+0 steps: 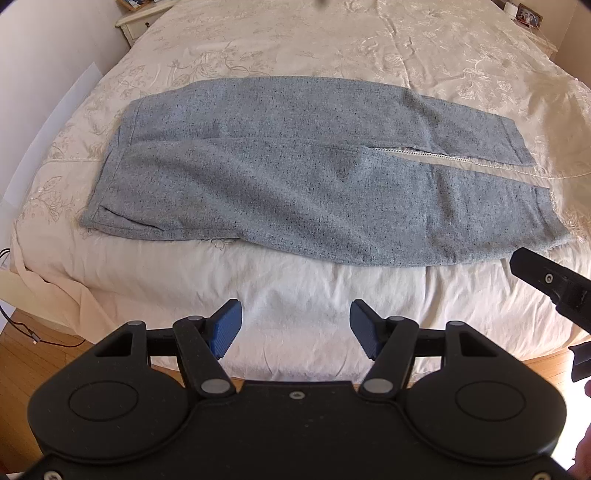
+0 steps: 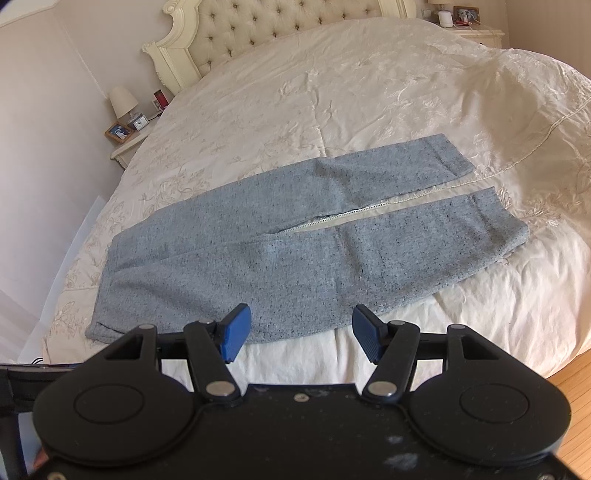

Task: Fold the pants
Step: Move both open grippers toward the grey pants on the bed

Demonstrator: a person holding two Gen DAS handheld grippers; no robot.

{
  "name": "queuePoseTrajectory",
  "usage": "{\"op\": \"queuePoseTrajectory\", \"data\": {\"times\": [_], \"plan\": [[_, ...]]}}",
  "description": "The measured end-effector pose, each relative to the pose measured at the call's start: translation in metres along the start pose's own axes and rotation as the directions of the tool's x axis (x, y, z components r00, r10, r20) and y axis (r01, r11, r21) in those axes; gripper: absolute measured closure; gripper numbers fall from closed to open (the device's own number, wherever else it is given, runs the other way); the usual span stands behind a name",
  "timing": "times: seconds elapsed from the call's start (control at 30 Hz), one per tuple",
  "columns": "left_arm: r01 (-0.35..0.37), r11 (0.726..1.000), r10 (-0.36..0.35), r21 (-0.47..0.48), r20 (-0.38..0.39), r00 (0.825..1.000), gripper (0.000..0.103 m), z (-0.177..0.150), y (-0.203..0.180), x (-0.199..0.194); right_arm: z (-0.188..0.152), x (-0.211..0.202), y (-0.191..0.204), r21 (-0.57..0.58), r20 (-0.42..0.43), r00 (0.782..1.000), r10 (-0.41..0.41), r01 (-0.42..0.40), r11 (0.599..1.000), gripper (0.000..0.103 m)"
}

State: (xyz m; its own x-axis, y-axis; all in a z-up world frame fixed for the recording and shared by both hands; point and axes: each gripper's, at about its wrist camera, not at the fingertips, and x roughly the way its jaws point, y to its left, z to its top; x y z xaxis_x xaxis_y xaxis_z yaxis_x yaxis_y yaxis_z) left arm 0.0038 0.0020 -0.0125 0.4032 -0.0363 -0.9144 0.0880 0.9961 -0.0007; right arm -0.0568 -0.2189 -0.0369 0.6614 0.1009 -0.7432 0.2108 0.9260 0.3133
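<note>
Grey pants lie flat across a cream bed, waistband left, legs right w/ a slim gap. Left gripper & right gripper hover at the near edge, fingers spread, empty (no fold yet). Likely next: pinch near leg's edge, lift it over far leg.

Cream bed, tufted headboard, 2 nightstands, wood floor.
</note>
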Motion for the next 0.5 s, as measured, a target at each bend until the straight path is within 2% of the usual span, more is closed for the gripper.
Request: {"op": "queuePoseTrajectory", "data": {"times": [0.13, 0.33, 0.5], "plan": [[-0.029, 0.999, 0.029, 0.013, 0.020, 0.999, 0.037, 0.009, 0.004, 0.005, 0.001, 0.013, 0.001, 0.020, -0.027, 1.000, -0.009, 0.010, 1.000, 0.039], [0.017, 1.000, -0.016, 0.004, -0.041, 0.999, 0.037, 0.039, 0.008, 0.032, 0.006, 0.039, 0.002, 0.029, -0.088, 0.996, -0.029, 0.031, 0.999, 0.039], [0.062, 0.998, -0.060, 0.019, -0.071, 0.996, 0.039, 0.070, 0.006, 0.060, 0.024, 0.066, 0.000, 0.017, -0.091, 0.992, -0.090, 0.092, 0.996, 0.039]]}}
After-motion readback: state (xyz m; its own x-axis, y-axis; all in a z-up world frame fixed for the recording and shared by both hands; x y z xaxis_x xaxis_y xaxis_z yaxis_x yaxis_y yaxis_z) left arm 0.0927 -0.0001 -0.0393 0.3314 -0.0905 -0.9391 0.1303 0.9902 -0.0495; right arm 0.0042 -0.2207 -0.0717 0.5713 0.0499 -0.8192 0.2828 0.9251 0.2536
